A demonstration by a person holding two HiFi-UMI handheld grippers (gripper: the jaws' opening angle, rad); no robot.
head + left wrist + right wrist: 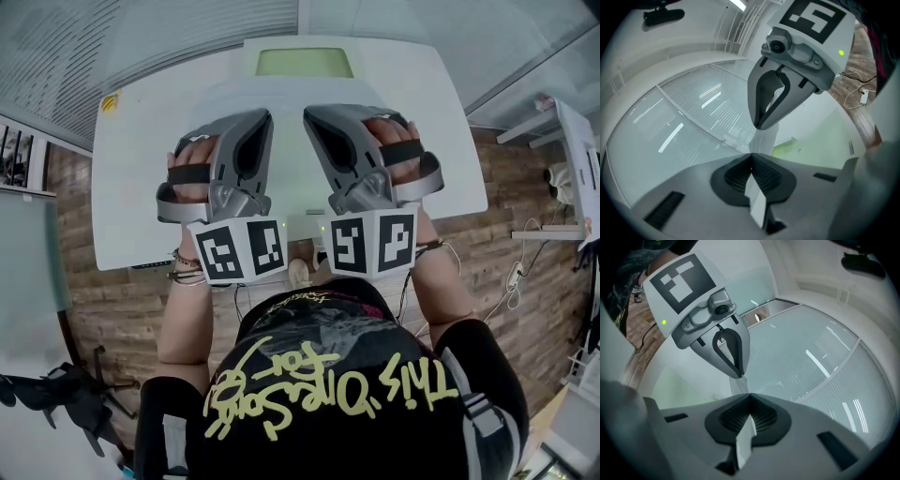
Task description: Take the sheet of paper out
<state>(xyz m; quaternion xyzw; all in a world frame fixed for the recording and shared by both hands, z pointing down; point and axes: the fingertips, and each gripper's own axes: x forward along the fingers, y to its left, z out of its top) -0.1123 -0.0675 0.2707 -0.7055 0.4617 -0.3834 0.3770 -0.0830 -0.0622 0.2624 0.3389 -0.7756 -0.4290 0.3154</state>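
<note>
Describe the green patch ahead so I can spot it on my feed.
Find the white table over the wood floor. At its far edge, beyond the left hand-held gripper and right hand-held gripper, sits a white unit. The pale green rectangle on top is the one large coloured patch; the yellow sticker is tiny, at a corner.

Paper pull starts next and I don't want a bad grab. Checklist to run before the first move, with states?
1. Left gripper empty: ok, fingers shut on nothing.
2. Right gripper empty: ok, likewise.
3. Fingers opened for a grasp: not ok, both pairs together.
4. Paper located: cannot tell; only a pale green rectangle shows at the far end of the white table.
5. Grippers apart from each other: ok, side by side with a gap.
</note>
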